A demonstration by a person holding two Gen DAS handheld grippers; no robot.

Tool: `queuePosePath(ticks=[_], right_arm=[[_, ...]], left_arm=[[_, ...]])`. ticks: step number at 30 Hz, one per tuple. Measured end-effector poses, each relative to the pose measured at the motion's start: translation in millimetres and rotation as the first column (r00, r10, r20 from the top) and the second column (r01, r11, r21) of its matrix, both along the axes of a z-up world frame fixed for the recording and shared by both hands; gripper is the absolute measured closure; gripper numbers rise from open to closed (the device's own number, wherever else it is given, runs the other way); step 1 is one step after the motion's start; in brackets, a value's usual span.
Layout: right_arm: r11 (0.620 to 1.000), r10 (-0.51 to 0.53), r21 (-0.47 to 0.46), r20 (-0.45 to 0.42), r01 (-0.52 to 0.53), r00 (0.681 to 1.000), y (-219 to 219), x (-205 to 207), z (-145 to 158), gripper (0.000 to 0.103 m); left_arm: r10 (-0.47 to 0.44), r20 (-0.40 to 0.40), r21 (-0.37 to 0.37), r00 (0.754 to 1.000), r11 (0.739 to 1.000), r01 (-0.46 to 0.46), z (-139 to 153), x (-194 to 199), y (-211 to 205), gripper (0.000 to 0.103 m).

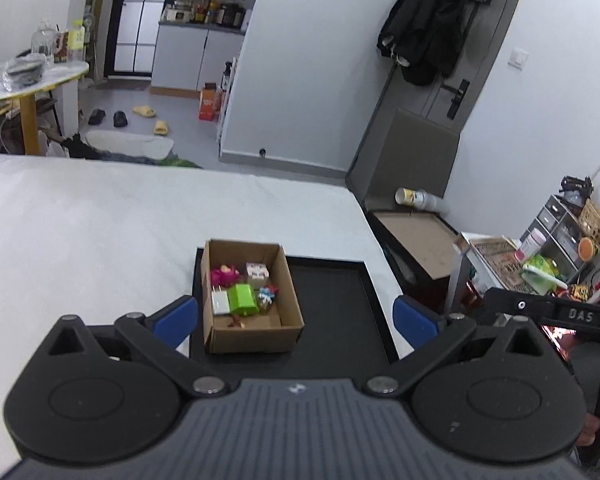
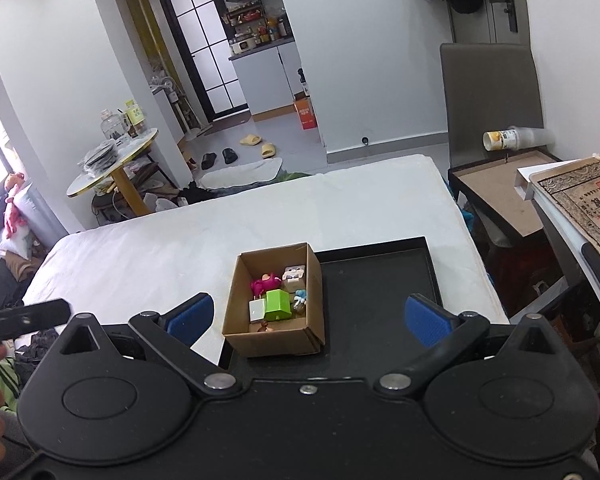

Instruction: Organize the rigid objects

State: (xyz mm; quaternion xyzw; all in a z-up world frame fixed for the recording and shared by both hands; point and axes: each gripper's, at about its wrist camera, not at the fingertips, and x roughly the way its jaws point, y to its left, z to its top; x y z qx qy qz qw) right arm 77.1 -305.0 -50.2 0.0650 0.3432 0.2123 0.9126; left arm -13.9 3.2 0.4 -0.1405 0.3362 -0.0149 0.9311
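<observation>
White bed sheet (image 1: 100, 220) spreads left; the cardboard box (image 1: 256, 336) of small toys (image 1: 242, 298) sits on the black tray's (image 1: 340, 304) left side. Left gripper (image 1: 296, 316) and right gripper (image 2: 308, 314) hover with jaws spread, empty. Only the right view shows the pink plush (image 2: 12, 208) far left.

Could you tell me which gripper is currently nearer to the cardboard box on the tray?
Left, though only slightly. The left gripper hangs open with the cardboard box between its fingertips. The right gripper is also open, pulled back a bit more from the box, which sits on the black tray.
</observation>
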Motion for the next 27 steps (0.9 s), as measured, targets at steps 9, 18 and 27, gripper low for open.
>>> queuePosePath(ticks=[9, 18, 27], right_arm=[[1.000, -0.008, 0.000, 0.009, 0.008, 1.000, 2, -19, -2, 0.000], [1.000, -0.031, 0.002, -0.003, 0.031, 1.000, -6, -32, -10, 0.000], [0.998, -0.058, 0.011, 0.006, 0.058, 0.998, -14, -36, -10, 0.000]], left_arm=[[-0.002, -0.026, 0.075, 1.000, 0.997, 0.004, -3, -2, -13, 0.000], [-0.058, -0.055, 0.077, 0.997, 0.995, 0.062, -7, -3, -25, 0.000], [-0.078, -0.072, 0.088, 0.994, 0.993, 0.084, -9, -3, -29, 0.000]])
